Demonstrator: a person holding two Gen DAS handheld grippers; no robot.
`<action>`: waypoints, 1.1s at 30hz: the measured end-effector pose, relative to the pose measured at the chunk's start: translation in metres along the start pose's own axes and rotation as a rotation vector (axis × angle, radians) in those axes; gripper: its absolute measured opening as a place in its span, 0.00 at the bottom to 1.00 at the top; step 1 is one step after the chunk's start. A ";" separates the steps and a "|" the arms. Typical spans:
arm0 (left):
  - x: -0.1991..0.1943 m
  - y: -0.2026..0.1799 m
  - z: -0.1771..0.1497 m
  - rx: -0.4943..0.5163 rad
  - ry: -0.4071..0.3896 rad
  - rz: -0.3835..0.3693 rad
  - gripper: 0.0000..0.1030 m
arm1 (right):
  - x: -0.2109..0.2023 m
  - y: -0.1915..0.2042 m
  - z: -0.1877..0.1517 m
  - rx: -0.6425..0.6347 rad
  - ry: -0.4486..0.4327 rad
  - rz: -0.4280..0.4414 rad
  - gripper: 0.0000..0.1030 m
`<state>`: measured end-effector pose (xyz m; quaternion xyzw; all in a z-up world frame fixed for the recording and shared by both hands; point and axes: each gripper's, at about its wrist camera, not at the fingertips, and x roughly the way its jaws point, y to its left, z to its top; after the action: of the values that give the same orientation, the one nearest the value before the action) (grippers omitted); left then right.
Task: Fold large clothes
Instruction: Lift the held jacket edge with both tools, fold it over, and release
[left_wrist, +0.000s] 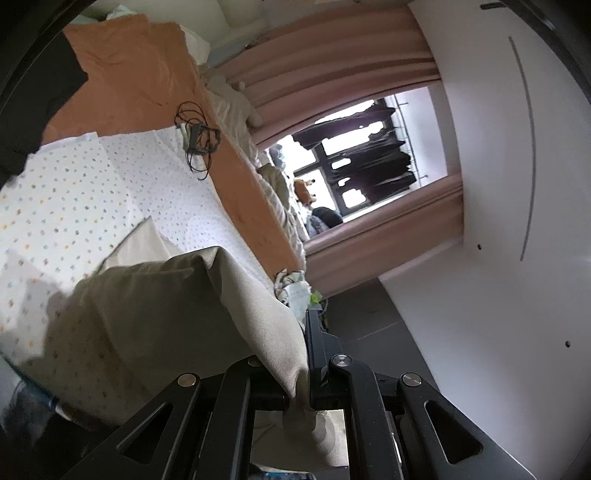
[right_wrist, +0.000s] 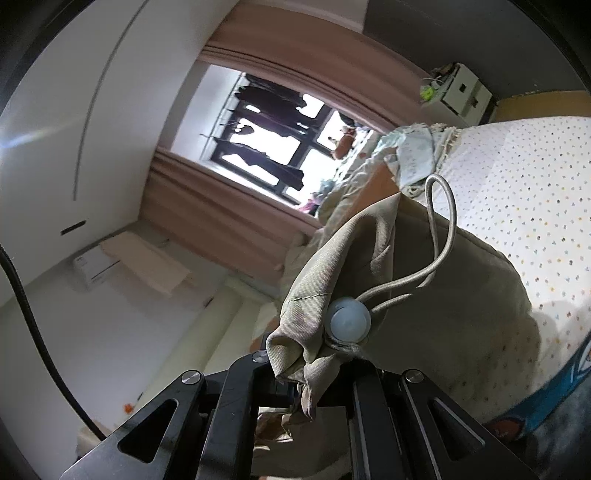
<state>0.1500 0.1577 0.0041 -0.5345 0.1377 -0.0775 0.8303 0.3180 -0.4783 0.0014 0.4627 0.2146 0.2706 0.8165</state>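
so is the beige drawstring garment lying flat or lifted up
Lifted: the beige drawstring garment hangs pinched in the left gripper and right gripper above the dotted white bedsheet.

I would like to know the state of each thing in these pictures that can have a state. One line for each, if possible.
left gripper: shut on the beige garment.
right gripper: shut on the beige garment.
beige garment: lifted at two edges, draped over the bed.
drawstring: loose, looped through the toggle.
toggle: resting against the cloth near the right gripper.
curtains: drawn open.
black cable: lying tangled on the bed.
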 end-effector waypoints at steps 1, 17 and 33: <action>0.009 0.000 0.006 0.001 0.004 0.008 0.06 | 0.006 -0.002 0.003 0.003 -0.004 -0.006 0.07; 0.128 0.042 0.066 -0.048 0.045 0.100 0.06 | 0.126 -0.049 0.043 0.057 -0.028 -0.086 0.07; 0.218 0.145 0.069 -0.192 0.142 0.302 0.22 | 0.207 -0.137 0.026 0.156 0.053 -0.283 0.13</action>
<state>0.3762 0.2177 -0.1323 -0.5778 0.2814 0.0241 0.7658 0.5247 -0.4209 -0.1258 0.4825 0.3194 0.1475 0.8021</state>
